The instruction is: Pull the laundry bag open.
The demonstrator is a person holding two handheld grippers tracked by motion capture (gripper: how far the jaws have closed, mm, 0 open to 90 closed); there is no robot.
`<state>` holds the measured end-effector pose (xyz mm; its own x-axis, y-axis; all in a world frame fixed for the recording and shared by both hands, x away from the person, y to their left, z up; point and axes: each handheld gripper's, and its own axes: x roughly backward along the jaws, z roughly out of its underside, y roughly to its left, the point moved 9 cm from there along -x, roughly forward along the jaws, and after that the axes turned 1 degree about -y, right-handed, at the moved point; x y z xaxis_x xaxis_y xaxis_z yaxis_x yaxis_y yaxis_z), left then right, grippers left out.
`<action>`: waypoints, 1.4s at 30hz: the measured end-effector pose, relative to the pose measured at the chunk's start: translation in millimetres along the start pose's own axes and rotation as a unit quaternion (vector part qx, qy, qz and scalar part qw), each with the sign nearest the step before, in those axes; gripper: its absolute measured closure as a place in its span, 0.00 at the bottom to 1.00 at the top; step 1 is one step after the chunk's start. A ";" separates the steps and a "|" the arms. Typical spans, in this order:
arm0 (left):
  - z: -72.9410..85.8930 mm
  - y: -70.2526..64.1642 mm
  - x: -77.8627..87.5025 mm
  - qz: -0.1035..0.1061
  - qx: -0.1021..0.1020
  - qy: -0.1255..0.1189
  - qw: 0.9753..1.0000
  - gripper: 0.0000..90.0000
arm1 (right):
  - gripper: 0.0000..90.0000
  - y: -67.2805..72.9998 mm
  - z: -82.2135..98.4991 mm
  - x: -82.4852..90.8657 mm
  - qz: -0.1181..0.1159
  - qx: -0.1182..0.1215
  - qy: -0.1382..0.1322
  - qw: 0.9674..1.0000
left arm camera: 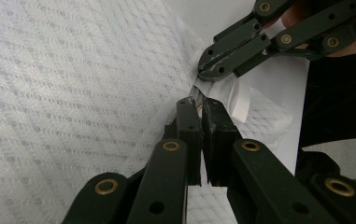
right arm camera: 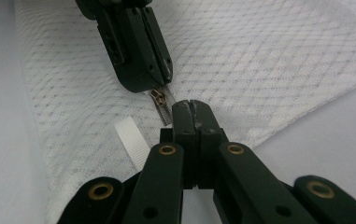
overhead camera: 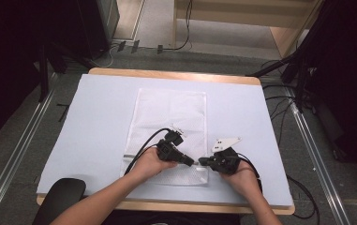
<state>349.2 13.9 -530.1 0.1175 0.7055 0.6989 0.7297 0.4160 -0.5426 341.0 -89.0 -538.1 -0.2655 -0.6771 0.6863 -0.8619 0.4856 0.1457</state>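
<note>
A white mesh zip bag (overhead camera: 169, 112) lies flat on the pale blue table cover (overhead camera: 96, 122). Both grippers meet tip to tip at the bag's near right corner. My left gripper (overhead camera: 191, 161) (left arm camera: 198, 100) is shut on the zipper pull, whose bronze slider (right arm camera: 159, 96) sits just under its tips (right arm camera: 159, 84). Facing it, my right gripper (overhead camera: 202, 161) (right arm camera: 194, 105) is shut on the bag's fabric at the zipper's end, as the left gripper view also shows (left arm camera: 206, 70). A white ribbon tab (right arm camera: 131, 135) (left arm camera: 238, 100) sticks out beside the zipper.
The wooden table edge (overhead camera: 176, 74) frames the cover. A black rounded object (overhead camera: 61, 194) sits at the table's near left corner. Cables (overhead camera: 279, 112) and dark stands lie on the floor to the right, and metal rails (overhead camera: 21, 145) run along both sides.
</note>
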 end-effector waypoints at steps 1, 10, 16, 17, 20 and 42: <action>0.1 0.4 1.2 0.000 0.001 0.000 1.000 0.98 | 1.00 0.1 0.1 0.0 0.000 0.001 0.000 1.000; 1.7 2.8 11.4 0.003 -0.002 0.006 1.000 0.98 | 1.00 0.0 0.2 0.1 -0.001 0.003 -0.002 1.000; 3.5 5.4 16.7 0.001 -0.001 0.011 1.000 0.98 | 1.00 -0.1 0.0 0.1 -0.002 0.007 0.000 1.000; 4.0 5.8 18.0 0.001 -0.003 0.013 1.000 0.98 | 1.00 -0.1 0.0 0.1 -0.002 0.007 0.001 1.000; 4.2 6.1 22.6 0.001 -0.002 0.011 1.000 0.98 | 1.00 -0.5 -0.1 0.2 -0.004 0.006 0.002 1.000; 13.8 14.0 49.5 0.001 0.004 0.014 1.000 0.98 | 1.00 -2.7 -0.8 -0.3 -0.021 0.007 0.007 1.000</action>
<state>356.0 62.5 -509.5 0.1378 0.6901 0.7105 0.7234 0.4198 -0.5481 343.7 -89.7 -538.1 -0.2241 -0.6889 0.6894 -0.8782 0.4495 0.1636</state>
